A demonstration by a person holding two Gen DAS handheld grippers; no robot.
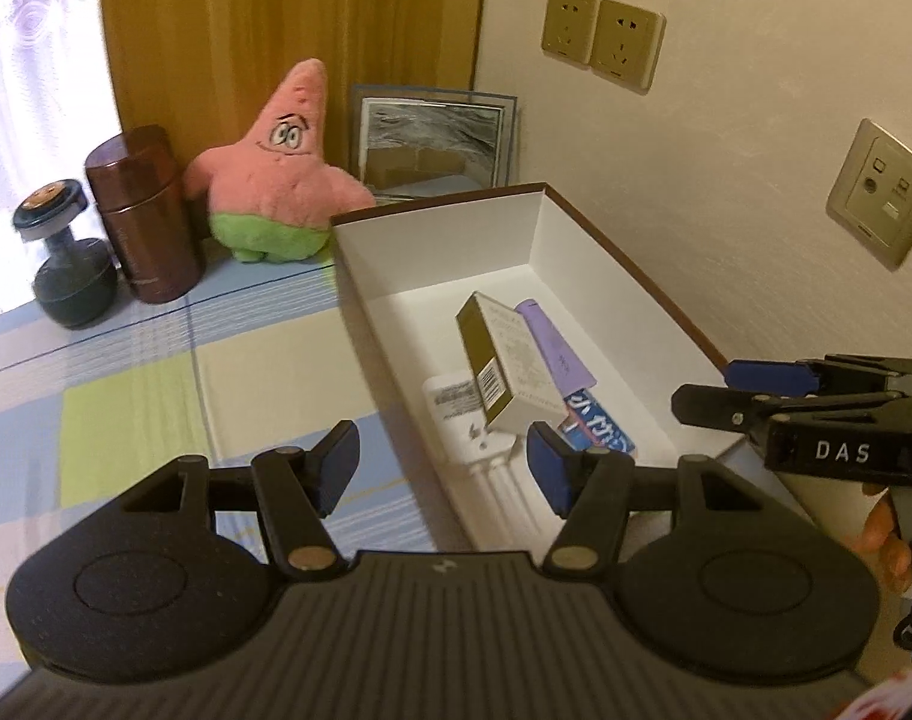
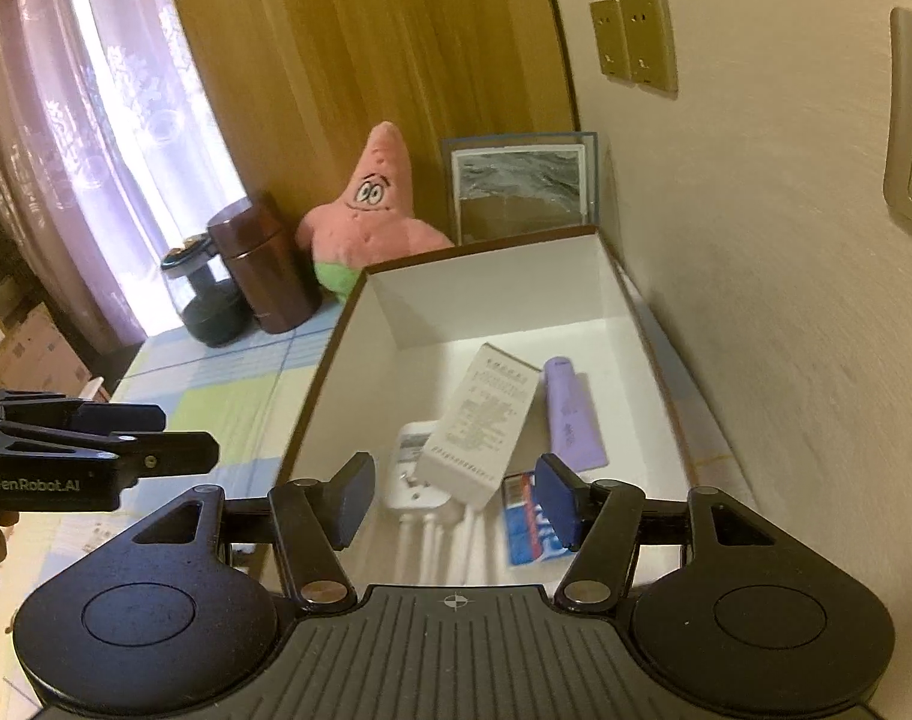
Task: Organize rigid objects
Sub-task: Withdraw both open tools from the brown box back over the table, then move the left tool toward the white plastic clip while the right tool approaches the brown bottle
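The left gripper [image 1: 441, 465] is hovering spread and empty at the box's [image 1: 360, 276] near left wall; the right gripper [image 2: 456, 501] is gaping likewise. Inside, the tilted carton [image 1: 510, 360] is leaning on the purple tube [image 1: 555, 351], likely toppling if nudged.

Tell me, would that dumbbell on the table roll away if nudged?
Probably not easily: the dumbbell stands upright on one end. It looks solid, so likely heavy for its size. If tipped over, its round ends might let it roll across the tablecloth.
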